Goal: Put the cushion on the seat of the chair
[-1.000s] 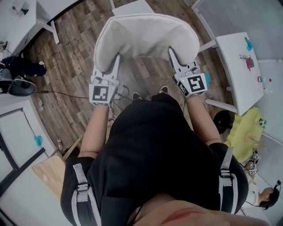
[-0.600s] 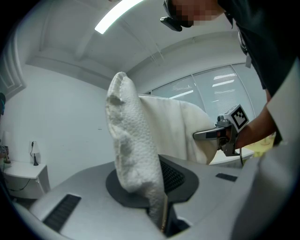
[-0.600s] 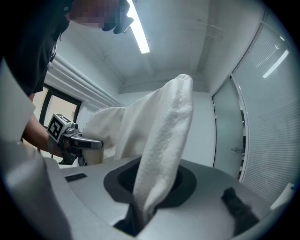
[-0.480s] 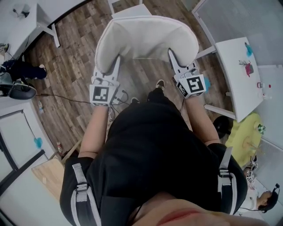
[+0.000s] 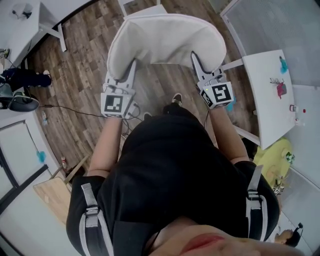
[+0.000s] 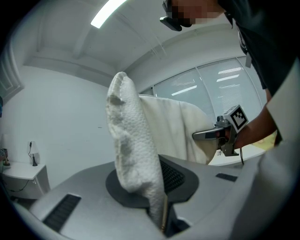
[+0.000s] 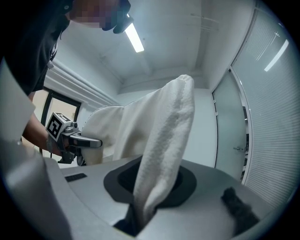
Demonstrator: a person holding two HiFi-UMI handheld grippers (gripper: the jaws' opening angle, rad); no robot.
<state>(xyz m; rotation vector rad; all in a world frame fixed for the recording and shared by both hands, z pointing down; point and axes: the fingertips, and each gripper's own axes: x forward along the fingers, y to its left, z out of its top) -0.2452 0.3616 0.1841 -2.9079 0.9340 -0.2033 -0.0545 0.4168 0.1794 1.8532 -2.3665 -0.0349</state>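
Jaws of L gripper point(image 5: 132, 67) & R gripper point(image 5: 195, 59) pinch opposite edges of the cushion point(image 5: 165, 40). We judge it light, soft & saggy, so a two-edge hold suits it.

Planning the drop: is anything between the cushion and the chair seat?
Nothing visible does. The left gripper and right gripper are shut on the cushion, which hides what lies beyond it. Only a white edge shows past it, and I cannot tell whether that is the chair.

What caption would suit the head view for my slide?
Person holds a white cushion over the wooden floor, left tongs and right tongs each shut on one edge.
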